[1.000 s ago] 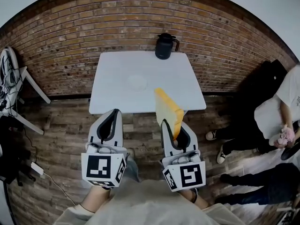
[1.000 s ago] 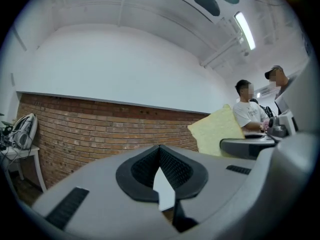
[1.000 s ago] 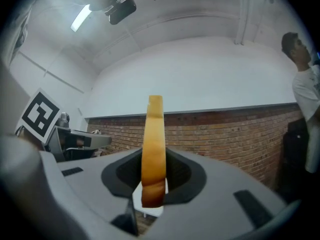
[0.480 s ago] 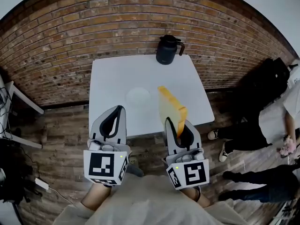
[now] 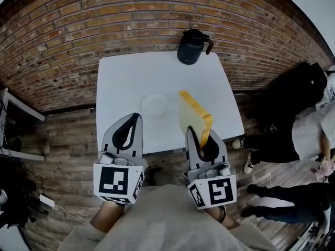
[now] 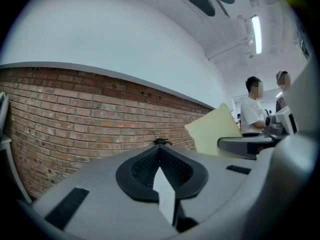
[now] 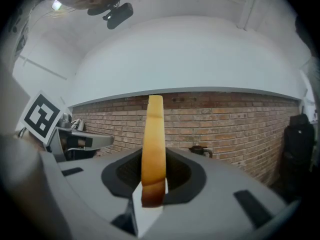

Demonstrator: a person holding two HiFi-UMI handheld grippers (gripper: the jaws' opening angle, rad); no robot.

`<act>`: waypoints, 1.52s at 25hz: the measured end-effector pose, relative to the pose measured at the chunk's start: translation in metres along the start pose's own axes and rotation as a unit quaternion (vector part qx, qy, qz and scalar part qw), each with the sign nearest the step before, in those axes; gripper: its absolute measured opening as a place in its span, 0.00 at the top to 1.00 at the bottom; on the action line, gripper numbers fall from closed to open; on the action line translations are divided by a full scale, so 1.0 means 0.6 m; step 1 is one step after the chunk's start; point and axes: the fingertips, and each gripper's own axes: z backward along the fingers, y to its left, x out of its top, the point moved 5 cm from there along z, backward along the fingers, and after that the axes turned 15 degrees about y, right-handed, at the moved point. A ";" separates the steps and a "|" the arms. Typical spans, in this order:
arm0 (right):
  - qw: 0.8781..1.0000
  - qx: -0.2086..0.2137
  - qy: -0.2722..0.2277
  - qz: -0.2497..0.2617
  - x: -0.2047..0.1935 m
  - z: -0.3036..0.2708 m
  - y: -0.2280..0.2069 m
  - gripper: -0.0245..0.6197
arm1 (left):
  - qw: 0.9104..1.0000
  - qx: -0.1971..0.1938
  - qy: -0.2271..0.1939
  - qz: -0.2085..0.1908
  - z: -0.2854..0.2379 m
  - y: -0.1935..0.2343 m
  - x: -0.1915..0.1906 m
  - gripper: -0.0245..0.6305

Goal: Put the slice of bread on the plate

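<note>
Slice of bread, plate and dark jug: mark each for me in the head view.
slice of bread [image 5: 192,116], head view, middle of its pale broad face.
plate [image 5: 155,104], head view, its bare centre.
jug [image 5: 191,49], head view, dark body below the lid.

Yellow-brown bread [image 5: 194,118]; white plate [image 5: 155,103], white table [image 5: 125,77]; black jug [image 5: 191,48].

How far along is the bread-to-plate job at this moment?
Done: the bread is picked up, clamped on edge in the right gripper. In hand: it is held upright, showing in the head view over the table, just right of the plate. Left: lay it on the plate, which is bare, and release. The left gripper is shut and empty.
</note>
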 end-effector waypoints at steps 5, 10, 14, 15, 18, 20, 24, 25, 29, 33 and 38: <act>1.000 0.018 0.014 -0.004 -0.003 -0.035 -0.012 0.82 | 1.000 0.008 0.010 0.004 -0.027 0.010 0.000 0.95; 0.999 0.046 0.023 -0.008 -0.016 -0.074 -0.016 0.82 | 1.000 0.004 0.011 0.001 -0.053 0.011 -0.002 0.95; 0.998 0.063 0.029 -0.008 -0.028 -0.102 -0.022 0.82 | 1.000 0.009 0.018 -0.002 -0.076 0.013 -0.013 0.95; 0.997 0.066 0.031 -0.007 -0.031 -0.108 -0.023 0.82 | 1.000 0.010 0.021 0.000 -0.080 0.014 -0.017 0.95; 0.997 0.074 0.036 -0.001 -0.040 -0.127 -0.025 0.82 | 0.999 0.014 0.028 0.009 -0.089 0.019 -0.026 0.95; 0.996 0.079 0.038 -0.001 -0.047 -0.140 -0.024 0.82 | 0.999 0.019 0.030 0.008 -0.093 0.026 -0.032 0.95; 0.995 0.090 0.042 0.005 -0.059 -0.162 -0.028 0.82 | 0.999 0.025 0.032 0.010 -0.106 0.030 -0.040 0.95; 0.995 0.092 0.044 0.007 -0.061 -0.167 -0.029 0.82 | 0.999 0.026 0.032 0.013 -0.108 0.031 -0.043 0.95; 0.994 0.098 0.046 0.007 -0.071 -0.192 -0.026 0.82 | 0.999 0.029 0.033 0.015 -0.115 0.040 -0.048 0.95; 0.993 0.111 0.048 0.006 -0.080 -0.220 -0.023 0.82 | 0.998 0.037 0.039 0.013 -0.116 0.046 -0.054 0.95; 0.991 0.119 0.058 0.007 -0.101 -0.247 -0.020 0.82 | 0.998 0.044 0.046 0.017 -0.116 0.050 -0.069 0.95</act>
